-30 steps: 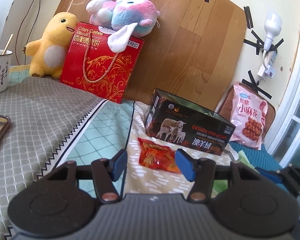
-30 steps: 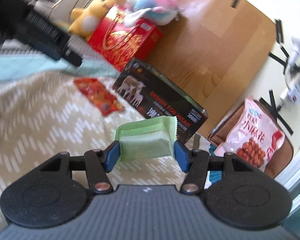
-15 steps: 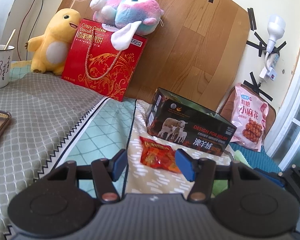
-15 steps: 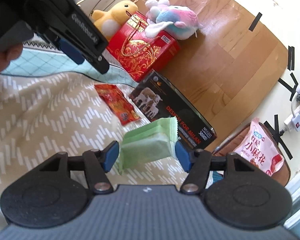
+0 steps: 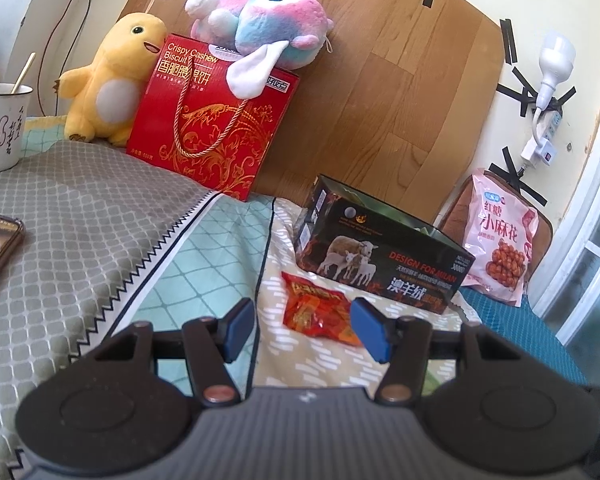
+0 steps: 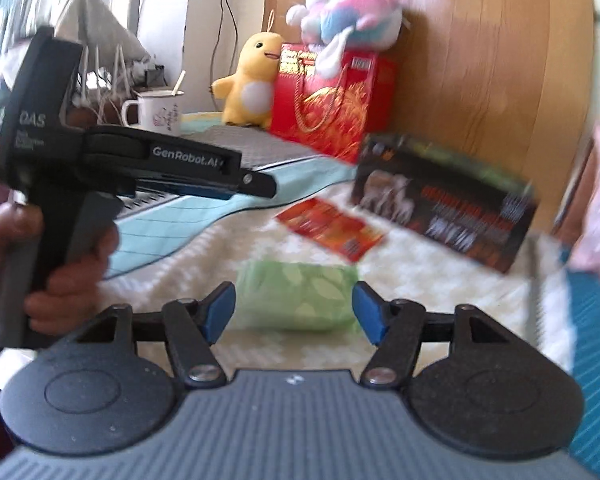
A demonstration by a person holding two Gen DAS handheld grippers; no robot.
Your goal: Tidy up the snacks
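- Sorting snacks on a bed, a person is working a two-finger tool in each hand, with an open-topped black box [image 5: 384,248] standing against the wooden board, likely the place the snacks are being gathered.
- Right gripper [image 6: 294,312] is sitting spread, its jaws having just been opening; the green packet [image 6: 300,300] is lying between the blue pads with a sliver of gap on each side, so it looks let go on the patterned bedspread [image 6: 440,292] rather than pinched.
- Left gripper [image 5: 304,326] is hovering spread and empty, lined up with the red snack packet [image 5: 320,310] lying just in front of the box, probably the next pick.
- Person's left hand [image 6: 40,264] is gripping that tool's handle, seen in the blurred right view.
- Pink snack bag [image 5: 500,248] is leaning upright beside the box.
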